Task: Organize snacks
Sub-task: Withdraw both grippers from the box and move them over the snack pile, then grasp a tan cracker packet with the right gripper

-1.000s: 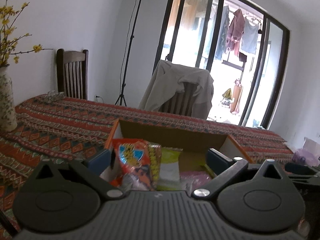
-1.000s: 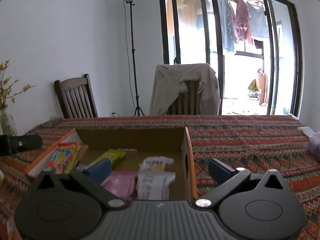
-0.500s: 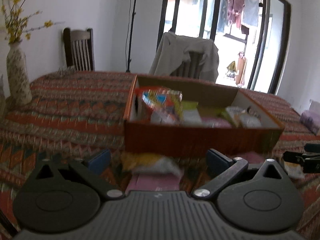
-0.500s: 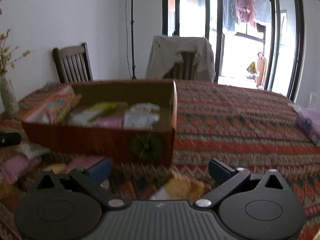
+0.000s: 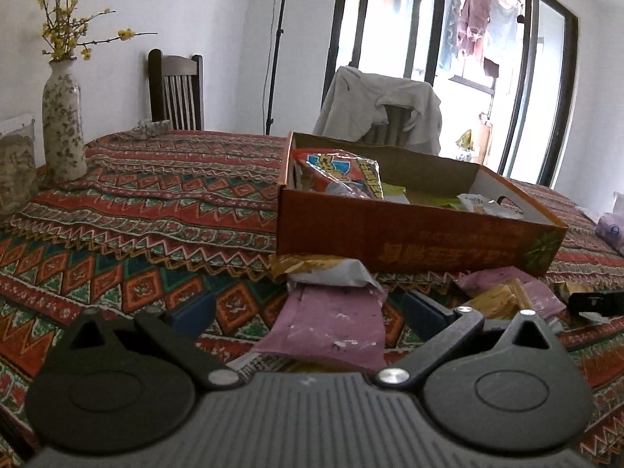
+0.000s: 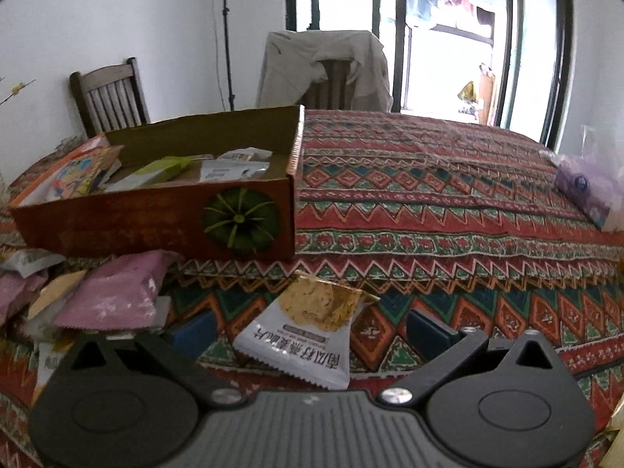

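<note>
While both grippers hover with jaws spread, gripping nothing, loose snacks lie on the desk (image 6: 448, 179) before the box (image 5: 409, 234) — pink packet (image 5: 331, 327) under left gripper (image 5: 308, 312), cracker packet (image 6: 308, 327) under right gripper (image 6: 312, 327).

1. Walls white, plain.
2. Surface (image 5: 156, 202) covered with red patterned cloth.
3. Two wooden chairs at far side; slatted chair (image 5: 177, 91) left, second chair draped with a beige jacket (image 5: 374, 105).
4. Black-framed glass doors (image 5: 507, 58), bright daylight, laundry hanging outside.
5. Floral vase (image 5: 62, 124) with yellow blossom branches, left.
6. Light stand (image 5: 275, 46) against wall.
</note>
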